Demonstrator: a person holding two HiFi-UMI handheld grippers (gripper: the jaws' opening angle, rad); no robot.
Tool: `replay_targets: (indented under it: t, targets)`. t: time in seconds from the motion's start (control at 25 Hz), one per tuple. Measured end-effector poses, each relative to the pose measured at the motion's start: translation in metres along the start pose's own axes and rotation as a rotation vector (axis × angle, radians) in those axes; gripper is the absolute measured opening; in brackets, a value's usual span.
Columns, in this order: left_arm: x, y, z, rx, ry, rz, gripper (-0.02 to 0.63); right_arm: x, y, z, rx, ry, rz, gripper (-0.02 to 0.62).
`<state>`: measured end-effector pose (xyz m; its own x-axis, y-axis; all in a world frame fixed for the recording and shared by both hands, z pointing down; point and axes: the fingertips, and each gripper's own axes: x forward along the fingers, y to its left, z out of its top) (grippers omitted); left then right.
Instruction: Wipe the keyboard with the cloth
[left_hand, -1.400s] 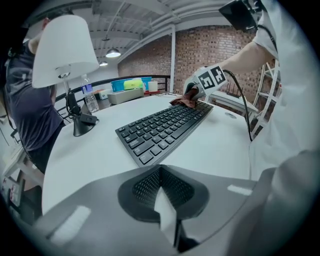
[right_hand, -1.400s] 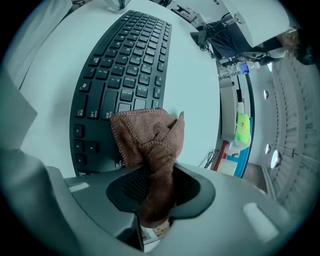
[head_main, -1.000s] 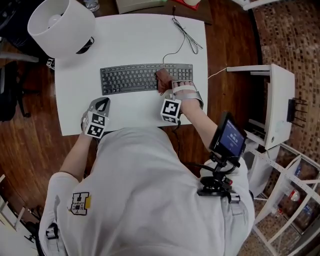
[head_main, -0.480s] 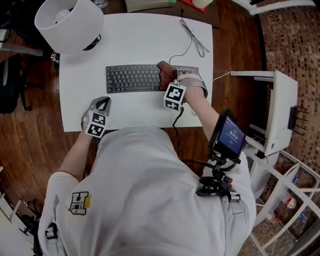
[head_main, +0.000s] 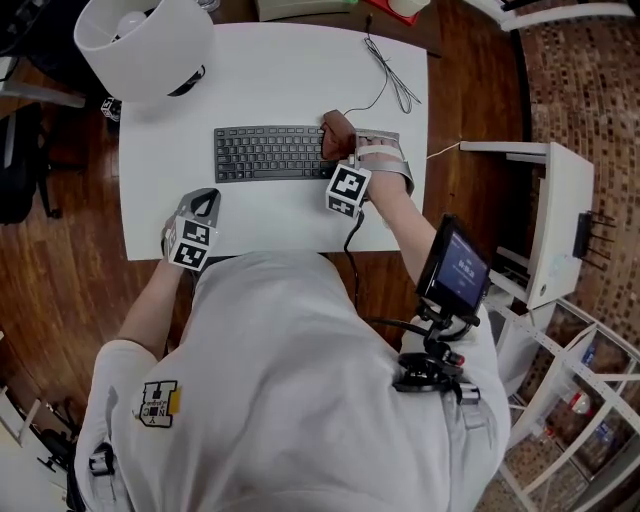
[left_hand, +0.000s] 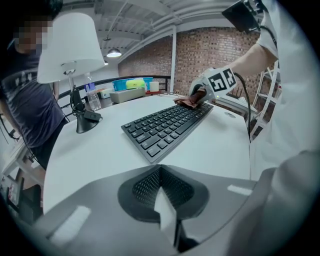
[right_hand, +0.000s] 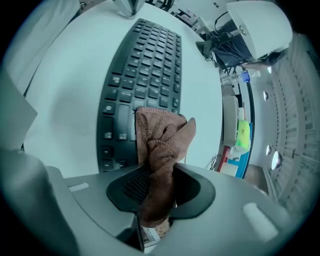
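A black keyboard (head_main: 270, 153) lies across the middle of the white table (head_main: 280, 75). My right gripper (head_main: 340, 150) is shut on a brown cloth (head_main: 337, 132), which rests on the keyboard's right part by its far edge. In the right gripper view the cloth (right_hand: 162, 140) hangs bunched out of the right gripper (right_hand: 157, 187) onto the keys of the keyboard (right_hand: 145, 65). My left gripper (head_main: 203, 205) hovers at the table's near left edge, away from the keyboard, shut and empty. The left gripper view shows this left gripper (left_hand: 161, 186), the keyboard (left_hand: 167, 125) and the cloth (left_hand: 189, 102).
A white lamp (head_main: 145, 45) stands at the table's far left corner. A thin cable (head_main: 385, 75) runs over the far right of the table. A white cabinet (head_main: 555, 210) stands to the right. A person (left_hand: 25, 100) stands beyond the lamp, near a water bottle (left_hand: 91, 95).
My right gripper has carried the cloth from the middle rows of the keyboard toward its far edge. The left gripper has stayed where it was.
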<state>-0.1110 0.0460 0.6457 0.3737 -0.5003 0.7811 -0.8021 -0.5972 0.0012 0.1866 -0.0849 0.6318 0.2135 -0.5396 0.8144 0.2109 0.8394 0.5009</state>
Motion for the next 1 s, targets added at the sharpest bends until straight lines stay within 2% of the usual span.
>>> replay_targets:
  t: [0.24, 0.36, 0.48, 0.68, 0.84, 1.0]
  targets:
    - [0.019, -0.001, -0.002, 0.02, -0.013, -0.033, 0.0, -0.023, 0.071, 0.004, -0.072, -0.025, 0.057, 0.117]
    - [0.02, -0.001, 0.001, 0.027, -0.015, -0.043, 0.0, -0.032, 0.085, 0.007, -0.065, -0.049, 0.114, 0.117]
    - [0.013, 0.001, 0.003, 0.025, -0.014, -0.038, 0.0, -0.028, 0.07, 0.008, -0.051, -0.05, 0.113, 0.117]
    - [0.0, 0.003, 0.002, 0.003, -0.003, -0.013, 0.0, -0.002, 0.012, 0.006, -0.005, -0.031, 0.08, 0.118]
    - [-0.005, 0.006, 0.003, -0.016, -0.006, 0.003, 0.0, 0.015, -0.033, 0.003, 0.037, 0.005, 0.014, 0.118]
    - [-0.008, 0.007, 0.005, -0.013, -0.01, 0.002, 0.0, 0.012, -0.038, 0.001, 0.066, 0.027, -0.011, 0.118]
